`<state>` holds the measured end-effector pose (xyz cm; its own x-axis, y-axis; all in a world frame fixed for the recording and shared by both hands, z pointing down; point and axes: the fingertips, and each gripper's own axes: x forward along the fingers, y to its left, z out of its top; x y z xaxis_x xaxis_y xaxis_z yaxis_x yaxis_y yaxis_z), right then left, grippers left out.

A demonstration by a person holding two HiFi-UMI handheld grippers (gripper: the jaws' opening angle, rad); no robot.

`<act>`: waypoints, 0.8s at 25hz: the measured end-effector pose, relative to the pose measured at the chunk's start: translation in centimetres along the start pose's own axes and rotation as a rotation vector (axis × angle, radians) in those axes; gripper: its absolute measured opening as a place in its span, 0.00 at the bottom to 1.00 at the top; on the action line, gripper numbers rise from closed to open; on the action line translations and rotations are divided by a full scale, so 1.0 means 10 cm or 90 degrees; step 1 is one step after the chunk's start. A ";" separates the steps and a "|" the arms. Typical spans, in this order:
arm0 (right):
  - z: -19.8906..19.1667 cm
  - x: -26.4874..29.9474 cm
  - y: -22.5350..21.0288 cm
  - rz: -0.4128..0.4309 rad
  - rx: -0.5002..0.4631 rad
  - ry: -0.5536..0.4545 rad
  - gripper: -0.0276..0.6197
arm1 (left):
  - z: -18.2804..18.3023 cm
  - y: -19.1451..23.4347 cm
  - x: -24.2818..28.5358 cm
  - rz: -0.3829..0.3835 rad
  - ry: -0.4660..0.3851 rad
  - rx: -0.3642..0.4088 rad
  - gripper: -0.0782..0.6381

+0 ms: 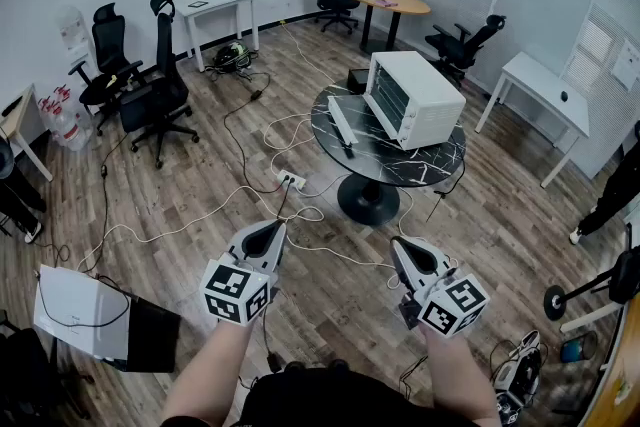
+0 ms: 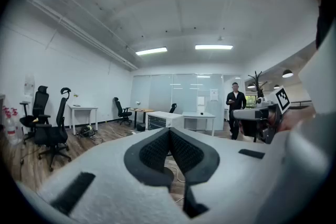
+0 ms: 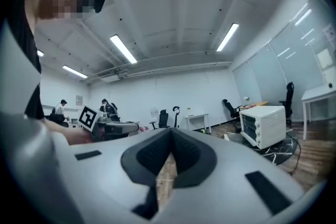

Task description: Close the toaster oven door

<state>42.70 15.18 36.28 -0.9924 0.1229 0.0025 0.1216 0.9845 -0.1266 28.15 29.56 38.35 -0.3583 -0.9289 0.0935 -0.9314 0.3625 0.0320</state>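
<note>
A white toaster oven (image 1: 420, 100) stands on a round black marble table (image 1: 400, 163) in the middle of the room. Its door (image 1: 341, 124) hangs open, folded down flat toward the left. Both grippers are held low over the floor, well short of the table. My left gripper (image 1: 274, 228) is shut and empty, and so is my right gripper (image 1: 399, 246). In the left gripper view the shut tips (image 2: 169, 131) point toward the distant oven (image 2: 164, 120). The right gripper view shows its shut tips (image 3: 170, 136), with the oven (image 3: 265, 124) off to the right.
Cables and a power strip (image 1: 291, 181) trail across the wood floor between me and the table. Black office chairs (image 1: 160, 95) stand at left, white desks (image 1: 535, 85) at right and back. A white box (image 1: 75, 315) lies at lower left. A person (image 2: 236, 107) stands far off.
</note>
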 end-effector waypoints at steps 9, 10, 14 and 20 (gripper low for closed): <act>0.22 0.11 -0.14 0.009 -0.075 -0.004 0.05 | 0.31 -0.11 0.22 -0.001 -0.024 0.059 0.12; 0.19 0.10 -0.13 0.004 -0.081 -0.001 0.05 | 0.30 -0.12 0.20 0.008 -0.030 0.043 0.12; 0.09 -0.03 -0.12 0.004 -0.087 0.009 0.05 | 0.15 -0.30 0.12 0.011 -0.009 0.049 0.12; 0.07 -0.23 -0.20 0.041 -0.056 -0.007 0.05 | 0.00 -0.38 0.13 0.022 0.005 0.043 0.12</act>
<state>44.74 12.79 35.87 -0.9825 0.1855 -0.0143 0.1860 0.9818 -0.0381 31.23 26.93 38.39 -0.3901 -0.9152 0.1014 -0.9208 0.3882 -0.0379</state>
